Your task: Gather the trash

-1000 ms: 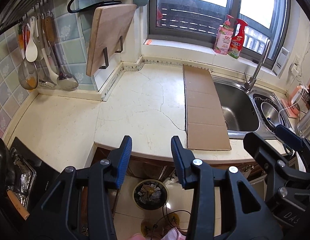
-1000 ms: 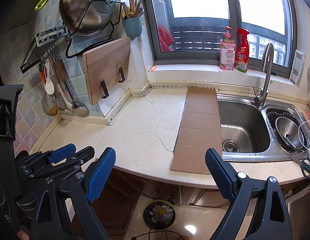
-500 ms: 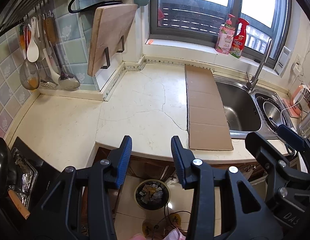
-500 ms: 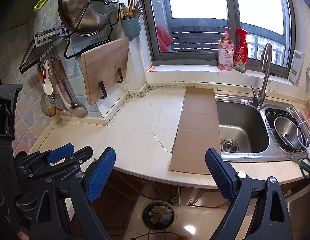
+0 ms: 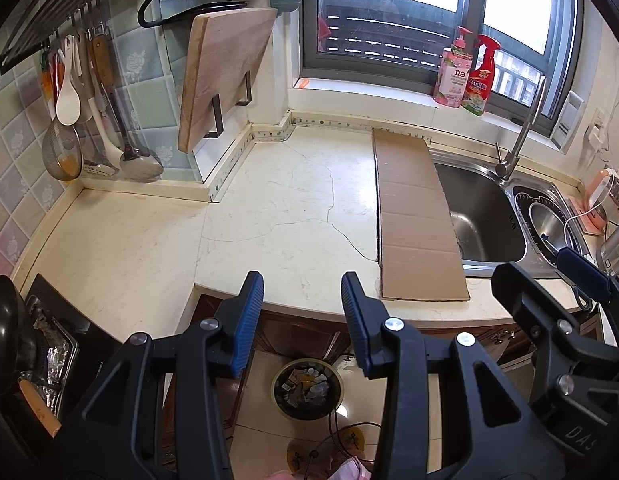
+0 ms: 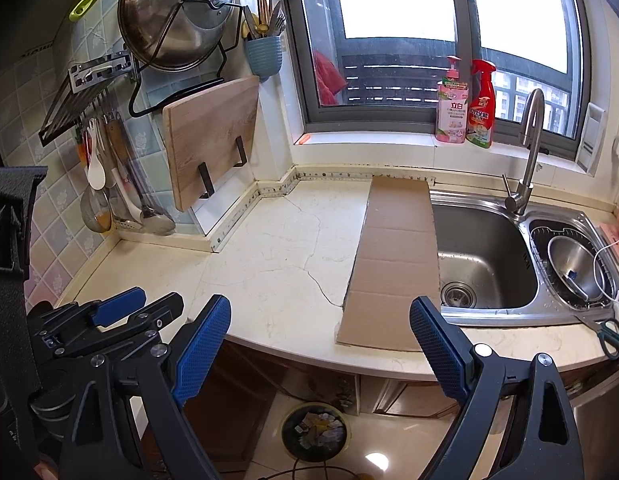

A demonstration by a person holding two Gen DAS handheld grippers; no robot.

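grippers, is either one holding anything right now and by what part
Nothing is held. The left gripper and right gripper are both open with empty gaps, above the counter edge; the cardboard strip lies untouched.

Cardboard strip [image 6: 393, 264] flat on counter [image 6: 269, 276], running front to back, right edge over sink [image 6: 485, 256]. Tap [image 6: 527, 152] behind sink. 2 bottles [image 6: 465, 104] on window sill behind that. Cutting board [image 6: 209, 140] up on wall at left. Trash bin [image 6: 314, 432] on floor below counter edge, in front.
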